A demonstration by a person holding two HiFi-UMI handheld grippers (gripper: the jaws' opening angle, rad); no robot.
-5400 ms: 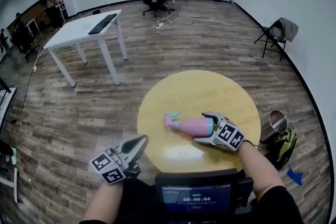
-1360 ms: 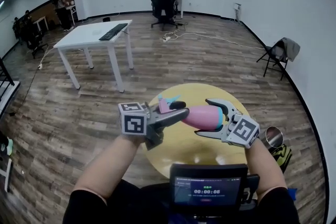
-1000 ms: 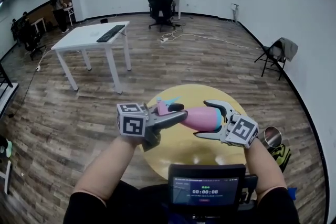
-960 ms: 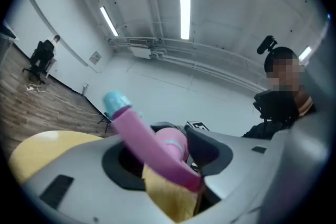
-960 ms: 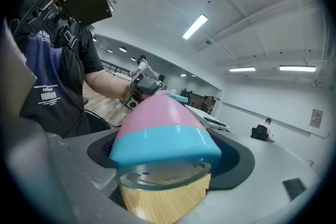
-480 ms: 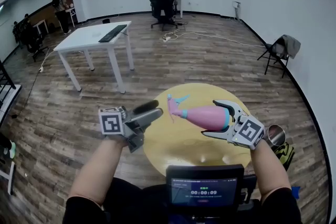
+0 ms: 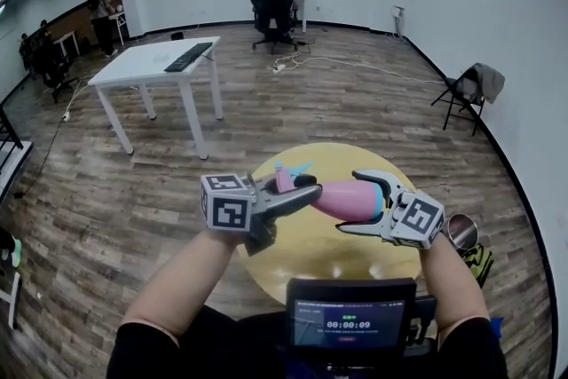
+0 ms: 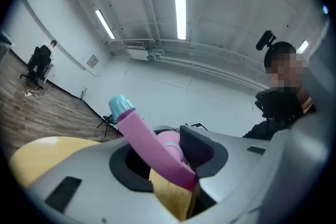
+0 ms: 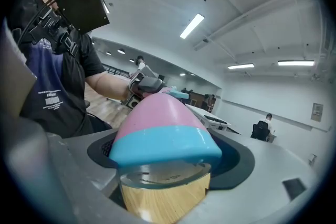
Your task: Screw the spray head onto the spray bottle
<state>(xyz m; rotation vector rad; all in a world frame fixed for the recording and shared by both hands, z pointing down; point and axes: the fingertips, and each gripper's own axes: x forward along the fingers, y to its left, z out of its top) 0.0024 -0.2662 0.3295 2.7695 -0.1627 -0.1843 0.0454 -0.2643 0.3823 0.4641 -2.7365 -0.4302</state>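
Observation:
A pink spray bottle [image 7: 344, 198] with a blue band lies sideways in the air above the round yellow table [image 7: 306, 255]. My right gripper [image 7: 351, 202] is shut on its wide base [image 9: 157, 126]. The pink spray head [image 7: 284, 179] with its blue nozzle sits on the bottle's neck at the left end. My left gripper [image 7: 307, 188] is closing its jaws on that head. In the left gripper view the head [image 8: 143, 136] runs up between the two pads and they touch it. How the head's thread sits on the neck is hidden by the jaws.
A white desk [image 7: 155, 59] with a keyboard stands at the back left, and a person sits in an office chair [image 7: 273, 3] by the far wall. A folding chair [image 7: 470, 84], a metal bin [image 7: 462, 232] and a backpack [image 7: 477, 262] are on the right. A small screen [image 7: 350, 322] hangs at my chest.
Half a second ago the left gripper was drawn back to the left, open and clear of the spray head. It has come back right and closed on the head. The right gripper still holds the bottle.

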